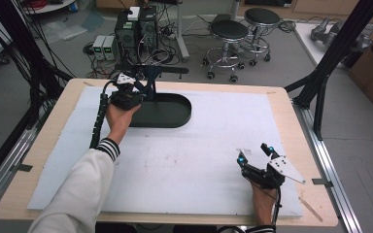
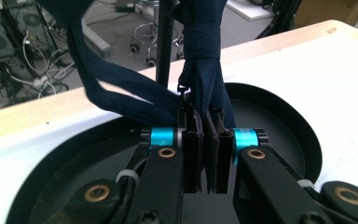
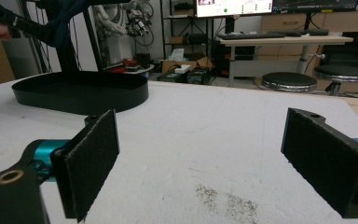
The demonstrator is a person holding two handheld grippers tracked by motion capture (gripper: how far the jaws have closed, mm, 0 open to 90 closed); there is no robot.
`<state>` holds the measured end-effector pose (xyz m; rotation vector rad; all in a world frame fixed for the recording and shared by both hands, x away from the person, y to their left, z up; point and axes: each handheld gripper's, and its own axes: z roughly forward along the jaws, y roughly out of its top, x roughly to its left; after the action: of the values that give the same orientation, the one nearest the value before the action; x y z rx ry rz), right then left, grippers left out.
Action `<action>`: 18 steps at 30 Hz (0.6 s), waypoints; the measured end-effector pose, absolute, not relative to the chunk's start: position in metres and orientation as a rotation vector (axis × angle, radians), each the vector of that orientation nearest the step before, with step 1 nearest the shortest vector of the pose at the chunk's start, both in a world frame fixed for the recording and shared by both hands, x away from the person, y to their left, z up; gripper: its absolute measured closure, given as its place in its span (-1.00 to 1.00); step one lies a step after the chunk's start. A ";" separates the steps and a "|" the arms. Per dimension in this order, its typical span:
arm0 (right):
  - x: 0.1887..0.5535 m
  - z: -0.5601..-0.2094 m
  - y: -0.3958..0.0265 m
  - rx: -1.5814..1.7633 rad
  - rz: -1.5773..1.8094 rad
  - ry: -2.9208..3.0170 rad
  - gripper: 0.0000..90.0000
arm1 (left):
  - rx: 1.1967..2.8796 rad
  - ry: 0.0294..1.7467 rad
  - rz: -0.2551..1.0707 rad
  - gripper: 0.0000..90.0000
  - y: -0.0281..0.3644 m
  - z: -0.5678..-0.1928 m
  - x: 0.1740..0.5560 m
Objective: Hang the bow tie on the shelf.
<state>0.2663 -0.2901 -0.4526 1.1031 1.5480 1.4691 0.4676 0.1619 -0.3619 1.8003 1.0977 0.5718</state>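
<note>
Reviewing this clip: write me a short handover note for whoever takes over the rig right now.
Left gripper: shut on the dark blue fabric, which hangs in a bunched, wrapped bundle from the black stand. It sits above the black tray at the far left of the table.
Right gripper: open, holding nothing, resting on the white mat near the front right corner.
Done: the fabric is gripped at its lower end.
Left: it still hangs on the stand, with a loose strap trailing to one side; probably it is to be pulled off, perhaps into the tray. The right gripper is free to help.
</note>
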 end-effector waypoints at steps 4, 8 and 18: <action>0.266 -0.453 -0.290 1.102 1.468 1.549 -0.77 | 1.789 1.135 0.540 0.78 0.163 -0.367 0.467; 0.266 -0.453 -0.290 1.101 1.468 1.549 -0.77 | 1.816 1.205 0.469 0.42 0.166 -0.370 0.468; 0.266 -0.453 -0.290 1.087 1.469 1.550 -0.77 | 1.833 1.074 0.364 -0.51 0.178 -0.370 0.451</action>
<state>0.2656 -0.2897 -0.4527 1.0871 1.5502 1.4689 0.4514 0.1783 -0.3704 1.8329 1.0739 0.3641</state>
